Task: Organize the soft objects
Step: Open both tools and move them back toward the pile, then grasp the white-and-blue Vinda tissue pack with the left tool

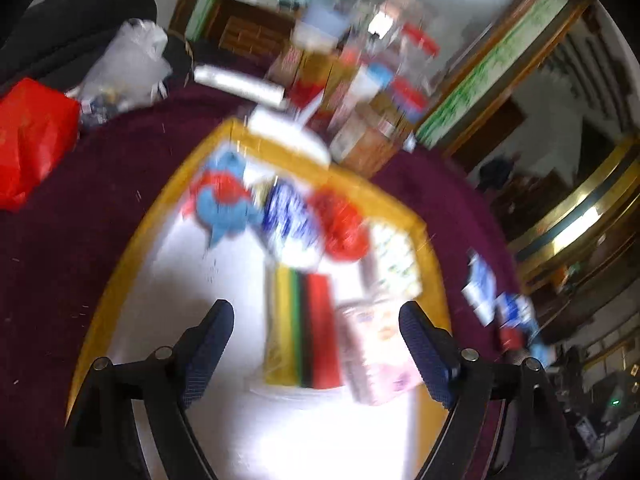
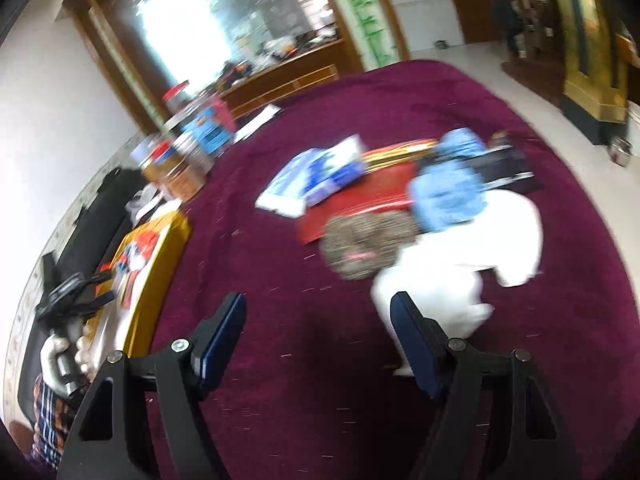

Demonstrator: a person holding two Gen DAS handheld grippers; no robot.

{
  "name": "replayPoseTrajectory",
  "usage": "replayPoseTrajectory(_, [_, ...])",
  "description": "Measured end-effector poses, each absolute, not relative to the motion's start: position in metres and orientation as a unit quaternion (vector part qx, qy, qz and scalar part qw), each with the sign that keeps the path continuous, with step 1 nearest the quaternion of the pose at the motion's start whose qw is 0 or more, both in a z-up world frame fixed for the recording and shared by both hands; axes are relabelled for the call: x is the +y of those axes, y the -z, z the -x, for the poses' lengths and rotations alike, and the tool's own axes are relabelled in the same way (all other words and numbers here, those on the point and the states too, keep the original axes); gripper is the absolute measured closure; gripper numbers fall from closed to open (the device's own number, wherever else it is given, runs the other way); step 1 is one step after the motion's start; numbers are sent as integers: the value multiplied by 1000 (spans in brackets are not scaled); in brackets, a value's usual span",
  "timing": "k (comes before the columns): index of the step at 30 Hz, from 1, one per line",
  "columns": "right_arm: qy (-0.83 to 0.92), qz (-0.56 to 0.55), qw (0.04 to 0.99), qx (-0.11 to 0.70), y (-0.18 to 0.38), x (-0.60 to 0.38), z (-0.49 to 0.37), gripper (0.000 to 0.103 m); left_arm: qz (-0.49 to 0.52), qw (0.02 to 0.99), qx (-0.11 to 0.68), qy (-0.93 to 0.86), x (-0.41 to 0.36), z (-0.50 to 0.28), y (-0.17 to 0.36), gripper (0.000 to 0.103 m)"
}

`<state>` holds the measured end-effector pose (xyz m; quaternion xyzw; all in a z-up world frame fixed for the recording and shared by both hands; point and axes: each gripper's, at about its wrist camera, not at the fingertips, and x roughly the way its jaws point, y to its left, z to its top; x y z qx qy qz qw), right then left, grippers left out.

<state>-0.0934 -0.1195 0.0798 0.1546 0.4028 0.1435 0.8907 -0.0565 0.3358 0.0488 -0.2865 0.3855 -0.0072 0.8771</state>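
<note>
Both claws are wide open and empty: my left gripper [image 1: 316, 344] hangs over the yellow-rimmed tray [image 1: 132, 240], my right gripper [image 2: 318, 332] over the maroon cloth [image 2: 260, 264]. I'd call it partway done: the tray already holds a blue plush [image 1: 224, 200], a red bundle [image 1: 344, 224] and flat packets, too blurred to identify. Still loose on the cloth are a white plush [image 2: 472, 248], leopard-print piece [image 2: 360, 244] and light blue piece [image 2: 448, 192], the white one nearest my right fingers.
</note>
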Motion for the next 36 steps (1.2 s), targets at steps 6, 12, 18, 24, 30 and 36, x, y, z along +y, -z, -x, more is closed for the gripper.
replayPoseTrajectory(6, [-96, -181, 902, 381, -89, -172, 75, 27, 269, 893, 354, 65, 287, 85, -97, 14])
replayPoseTrajectory(12, [-118, -219, 883, 399, -95, -170, 5, 27, 268, 881, 366, 137, 226, 100, -100, 13])
replayPoseTrajectory(18, [-105, -200, 863, 451, -82, -136, -91, 28, 265, 863, 395, 169, 189, 108, -88, 13])
replayPoseTrajectory(24, [-178, -220, 821, 496, -50, -108, -120, 54, 243, 869, 398, 167, 186, 109, -92, 13])
replayPoseTrajectory(30, [-394, -170, 758, 491, -59, -61, -55, 51, 230, 869, 407, 163, 180, 97, -87, 13])
replayPoseTrajectory(36, [-333, -180, 835, 400, -75, -98, -18, 39, 188, 865, 436, 163, 139, 71, -82, 13])
